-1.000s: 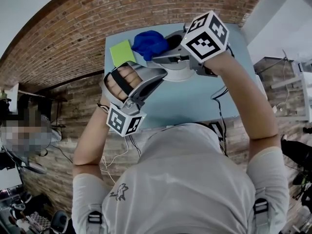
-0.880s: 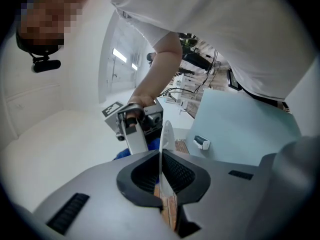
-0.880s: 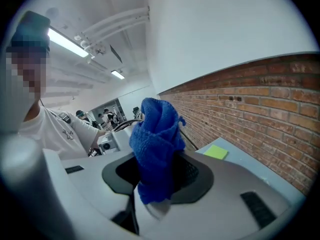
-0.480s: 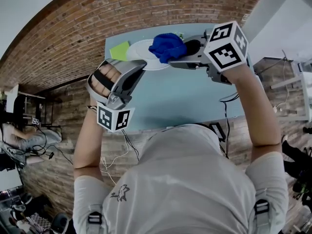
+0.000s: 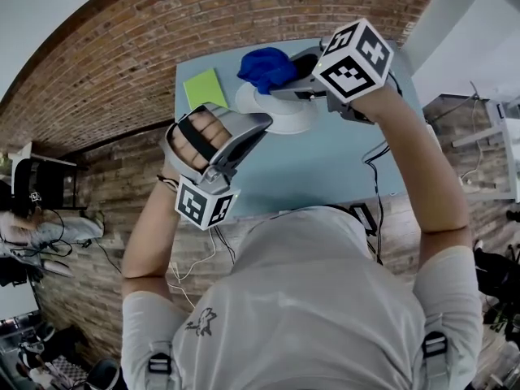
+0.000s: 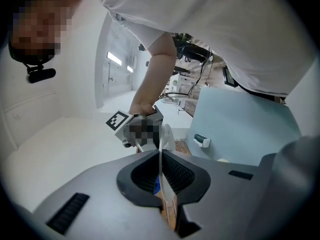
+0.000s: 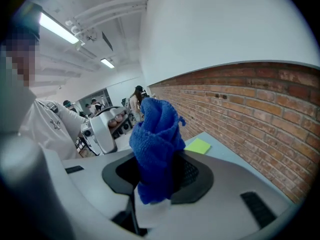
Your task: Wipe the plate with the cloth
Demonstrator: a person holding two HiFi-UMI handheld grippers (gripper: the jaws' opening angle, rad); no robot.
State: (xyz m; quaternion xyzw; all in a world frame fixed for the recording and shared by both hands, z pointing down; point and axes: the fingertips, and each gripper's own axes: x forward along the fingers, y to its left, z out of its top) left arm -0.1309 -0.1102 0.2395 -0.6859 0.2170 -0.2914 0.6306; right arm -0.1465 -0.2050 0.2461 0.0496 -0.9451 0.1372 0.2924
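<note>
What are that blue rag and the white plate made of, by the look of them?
The blue cloth looks like soft looped fabric, probably terry or microfibre: its surface is fuzzy and matte, and it bunches in loose folds. The plate is smooth, plain white and rigid with a thin rim; it may be ceramic or hard plastic, the look leaves that open.

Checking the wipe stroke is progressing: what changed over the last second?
The blue cloth in the right tongs swept right across the white plate and back to its far rim, while the left tongs shifted the plate left and back. Both grips held; the green pad stayed put.
</note>
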